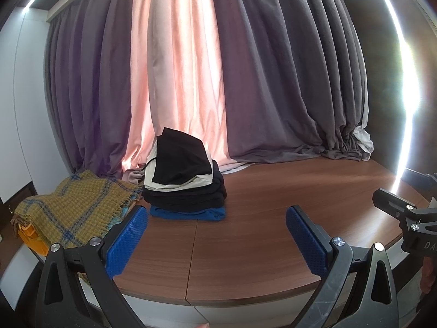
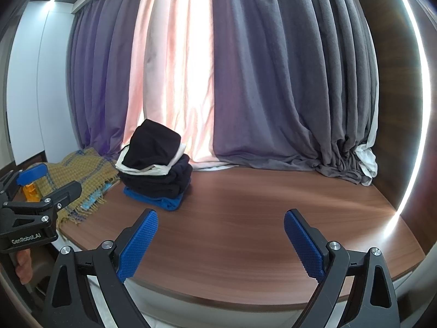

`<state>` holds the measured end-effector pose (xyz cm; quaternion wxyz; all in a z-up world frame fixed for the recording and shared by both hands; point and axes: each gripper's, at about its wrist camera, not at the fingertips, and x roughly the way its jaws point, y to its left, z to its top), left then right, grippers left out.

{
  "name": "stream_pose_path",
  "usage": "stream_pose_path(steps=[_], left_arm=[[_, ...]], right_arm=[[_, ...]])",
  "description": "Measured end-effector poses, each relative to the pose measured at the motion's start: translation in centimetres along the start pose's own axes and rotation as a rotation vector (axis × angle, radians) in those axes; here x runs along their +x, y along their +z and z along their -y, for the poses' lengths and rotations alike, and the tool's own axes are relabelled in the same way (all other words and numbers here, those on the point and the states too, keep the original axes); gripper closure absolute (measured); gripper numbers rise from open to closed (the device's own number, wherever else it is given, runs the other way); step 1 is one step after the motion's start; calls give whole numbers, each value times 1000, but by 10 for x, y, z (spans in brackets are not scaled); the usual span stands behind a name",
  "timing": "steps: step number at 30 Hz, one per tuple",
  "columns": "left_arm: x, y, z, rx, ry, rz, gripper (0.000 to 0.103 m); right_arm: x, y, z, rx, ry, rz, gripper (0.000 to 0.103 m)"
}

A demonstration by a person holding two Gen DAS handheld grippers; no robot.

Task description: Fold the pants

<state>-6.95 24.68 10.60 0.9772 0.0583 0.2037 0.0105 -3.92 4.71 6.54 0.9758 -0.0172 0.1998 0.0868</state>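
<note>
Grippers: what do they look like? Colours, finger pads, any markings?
Both are the same build: black angular linkage arms with silver round screw heads, and blue pads with a knobbly grid texture on the fingers. The left gripper body reads "GenRobot.AI" in white in the right wrist view. The right gripper shows partial white letters "DA". No cables are visible.

Your left gripper (image 1: 217, 235) and right gripper (image 2: 221, 239) share black angular frames, silver round screws and blue knobbly rubber pads (image 2: 138, 247); white "GenRobot.AI" lettering marks one body.

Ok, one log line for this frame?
left gripper open, empty | right gripper open, empty | folded clothes stack on wooden table | no pants held
</note>
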Motion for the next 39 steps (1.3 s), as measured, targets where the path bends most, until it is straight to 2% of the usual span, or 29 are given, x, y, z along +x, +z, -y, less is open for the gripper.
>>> stream_pose_path(steps=[39], left_arm=[[3,-3,0,-14,-4,-13,0]], right_arm=[[-1,-4,8,0,2,-7,8]])
